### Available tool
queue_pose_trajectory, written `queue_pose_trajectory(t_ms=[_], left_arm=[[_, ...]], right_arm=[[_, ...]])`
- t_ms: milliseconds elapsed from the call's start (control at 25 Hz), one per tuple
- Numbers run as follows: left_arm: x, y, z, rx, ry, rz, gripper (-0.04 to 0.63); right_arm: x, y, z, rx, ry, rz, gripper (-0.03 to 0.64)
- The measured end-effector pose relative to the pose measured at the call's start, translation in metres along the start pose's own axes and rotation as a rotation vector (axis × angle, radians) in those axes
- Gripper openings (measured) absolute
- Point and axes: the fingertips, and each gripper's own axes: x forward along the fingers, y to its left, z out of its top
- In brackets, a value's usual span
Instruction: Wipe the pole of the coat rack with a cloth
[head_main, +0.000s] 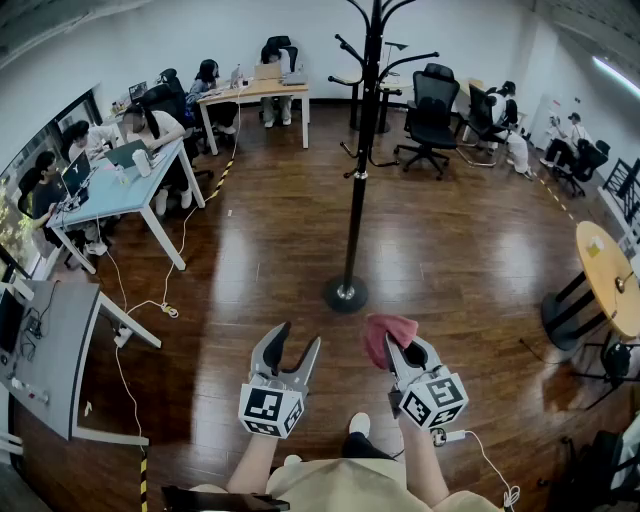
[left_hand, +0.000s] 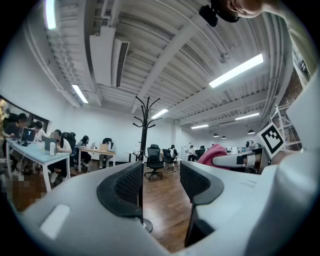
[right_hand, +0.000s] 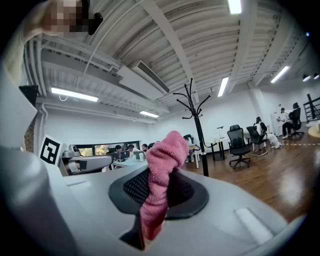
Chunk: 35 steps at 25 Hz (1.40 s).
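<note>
The right tool (head_main: 402, 352) is clamped on the pink cloth (head_main: 388, 333), which bunches up out of its jaws. The left tool (head_main: 297, 340) has its jaws apart and holds nothing. The coat rack's pole (head_main: 357, 190) stands upright on its round base (head_main: 345, 294), ahead of both tools and between them (touching neither). The right tool seems marginally nearer, though the wide lens makes that uncertain. I judge the wipe must run vertically.

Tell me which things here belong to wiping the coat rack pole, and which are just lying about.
Job: coat rack pole; pink cloth, clamped in the right gripper; left gripper, empty, jaws apart.
Lying about: blue desk; office chair; round table; floor cable.
</note>
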Motion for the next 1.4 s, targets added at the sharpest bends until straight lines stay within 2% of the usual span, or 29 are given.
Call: queue_pose_trajectory(t_ms=[200, 360, 520, 680, 1040, 1240, 1400], left_arm=[[0.068, -0.06, 0.026, 0.032, -0.048, -0.018, 0.219], [0.105, -0.078, 0.018, 0.037, -0.018, -0.017, 0.219], [0.125, -0.062, 0.006, 0.015, 0.009, 0.027, 0.219], [0.144, -0.049, -0.002, 0.012, 0.025, 0.047, 0.219], [0.228, -0.009, -0.022, -0.042, 0.038, 0.01, 0.213], [0.276, 0.042, -0.016, -0.063, 0.026, -0.01, 0.213], [0.307, 0.09, -0.028, -0.083, 0.027, -0.02, 0.213]], right_arm=[[0.004, -0.089, 0.039, -0.018, -0.056, 0.002, 0.055], [0.017, -0.127, 0.04, 0.011, -0.054, 0.031, 0.055], [0.034, -0.133, 0.023, 0.042, -0.02, 0.083, 0.055], [0.052, -0.145, 0.008, 0.067, 0.013, 0.098, 0.055], [0.117, -0.194, 0.001, 0.058, 0.054, 0.072, 0.057], [0.189, -0.209, 0.005, 0.013, 0.09, 0.064, 0.057], [0.253, -0.218, 0.004, -0.015, 0.113, 0.058, 0.057]])
